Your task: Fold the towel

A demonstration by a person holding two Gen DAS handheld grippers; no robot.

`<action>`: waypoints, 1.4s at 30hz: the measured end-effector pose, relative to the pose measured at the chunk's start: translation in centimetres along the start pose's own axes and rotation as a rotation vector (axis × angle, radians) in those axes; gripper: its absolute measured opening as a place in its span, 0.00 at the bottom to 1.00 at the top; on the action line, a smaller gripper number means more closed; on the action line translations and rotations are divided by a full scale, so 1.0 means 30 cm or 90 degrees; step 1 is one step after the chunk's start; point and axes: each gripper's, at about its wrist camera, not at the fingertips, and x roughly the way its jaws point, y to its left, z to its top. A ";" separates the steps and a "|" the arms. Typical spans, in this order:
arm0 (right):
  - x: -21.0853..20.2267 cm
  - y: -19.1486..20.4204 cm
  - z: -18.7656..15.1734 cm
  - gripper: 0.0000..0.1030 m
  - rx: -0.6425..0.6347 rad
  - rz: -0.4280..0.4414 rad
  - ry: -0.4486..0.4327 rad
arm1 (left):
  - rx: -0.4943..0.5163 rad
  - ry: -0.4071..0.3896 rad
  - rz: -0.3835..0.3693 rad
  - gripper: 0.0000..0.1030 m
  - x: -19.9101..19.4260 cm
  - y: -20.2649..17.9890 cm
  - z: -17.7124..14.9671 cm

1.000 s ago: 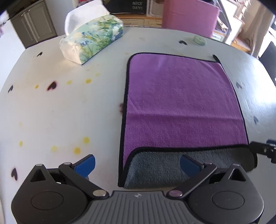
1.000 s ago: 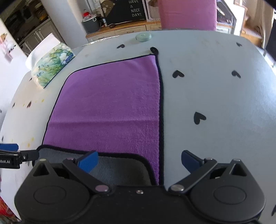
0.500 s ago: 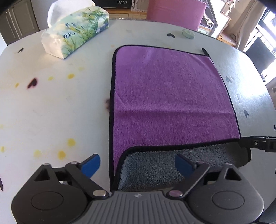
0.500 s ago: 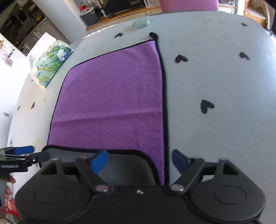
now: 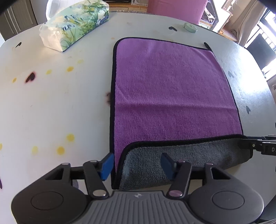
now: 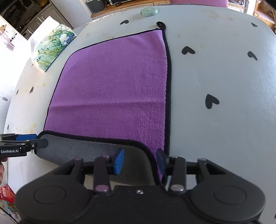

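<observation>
your purple towel [image 5: 172,89], black-edged, is lying flat with its near hem flipped, showing grey; both fingers [image 5: 107,165] [image 6: 119,161] are straddling its corners, unclenched.

A pale bench [image 5: 51,112], printed with black hearts and dotted with yellow spots, is seen. A floral tissue pack [image 5: 74,24] is laid at its far left. A small mint-green round lid [image 6: 149,11] is set near the far edge. A pink chair back [image 5: 176,8] is glimpsed beyond.
</observation>
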 end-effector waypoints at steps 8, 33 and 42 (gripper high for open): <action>0.006 0.007 0.003 0.33 -0.018 -0.015 0.007 | 0.001 0.015 0.006 0.37 0.010 0.011 -0.007; 0.016 0.023 -0.013 0.08 -0.070 -0.051 0.040 | 0.042 0.025 0.044 0.05 0.030 0.004 -0.021; -0.022 0.032 -0.007 0.05 -0.080 -0.051 0.006 | 0.027 0.002 0.040 0.05 -0.014 0.007 -0.008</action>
